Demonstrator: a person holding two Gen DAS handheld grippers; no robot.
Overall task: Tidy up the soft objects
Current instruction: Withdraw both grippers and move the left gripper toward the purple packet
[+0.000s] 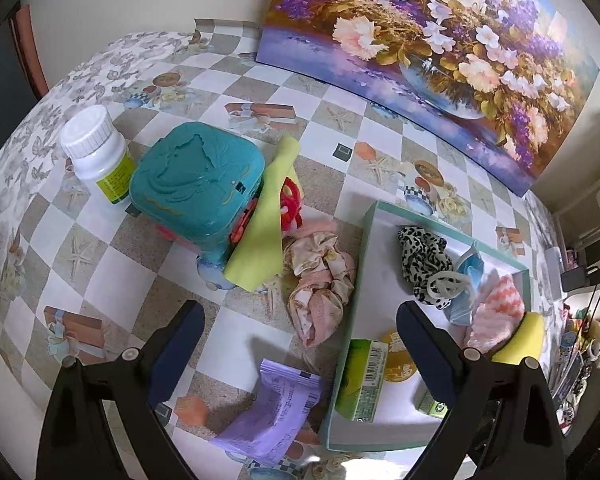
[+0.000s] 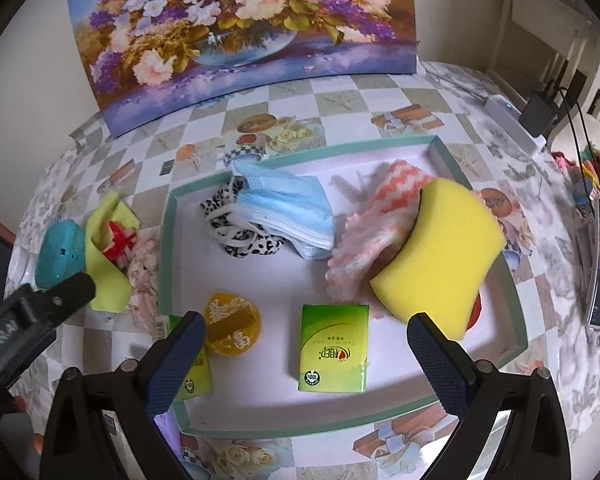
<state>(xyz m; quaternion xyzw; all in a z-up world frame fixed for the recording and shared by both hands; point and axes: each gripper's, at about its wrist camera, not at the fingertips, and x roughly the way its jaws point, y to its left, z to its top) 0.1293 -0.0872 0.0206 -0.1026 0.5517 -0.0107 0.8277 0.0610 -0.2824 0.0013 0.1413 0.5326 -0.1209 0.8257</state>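
Both wrist views look steeply down, close above table. Shared: green-rimmed tray [image 1: 366, 240] [image 2: 166, 240], 3 o'clock left view, 12 o'clock right view.

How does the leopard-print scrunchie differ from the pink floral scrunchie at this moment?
The leopard-print scrunchie lies inside the tray; the pink floral scrunchie lies on the tablecloth outside the tray's left wall. The leopard one is black-and-white spotted and partly under the blue face mask; the floral one is pale pink and cream, lying beside the yellow-green cloth. Both are bunched fabric, and neither is held: the left gripper and right gripper are open.
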